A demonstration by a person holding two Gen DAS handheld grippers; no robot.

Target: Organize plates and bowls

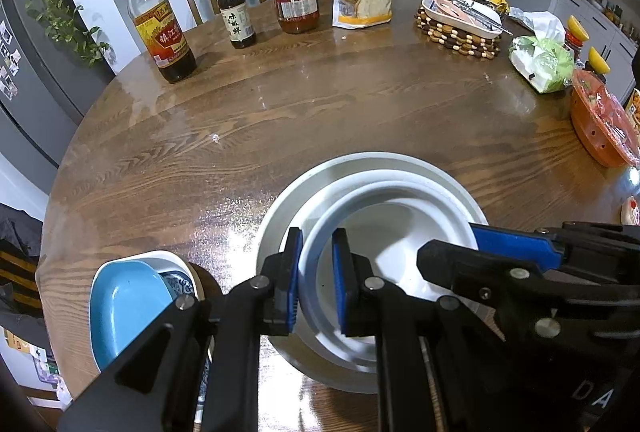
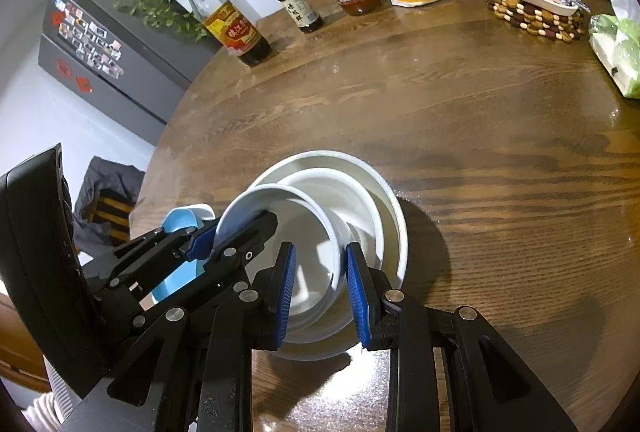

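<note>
Noted: left gripper (image 1: 317, 282) clamped on top white bowl (image 1: 384, 252) rim, right gripper (image 2: 320, 296) pinching opposite rim, stack nested near table (image 1: 280, 103) edge, bare wood beyond toward bottles (image 1: 236, 7).

Dim, sharp fisheye views; glare on table (image 1: 248, 216), dark corners.

The nested bowls (image 1: 372, 199) are plain white. Beside them a sky-blue dish (image 1: 128, 308) lies on a blue-and-white patterned bowl (image 1: 178, 282). The desk (image 1: 320, 103) is dark brown with bold wood grain. Both tongs are black with ribbed blue pads (image 2: 286, 292).
</note>
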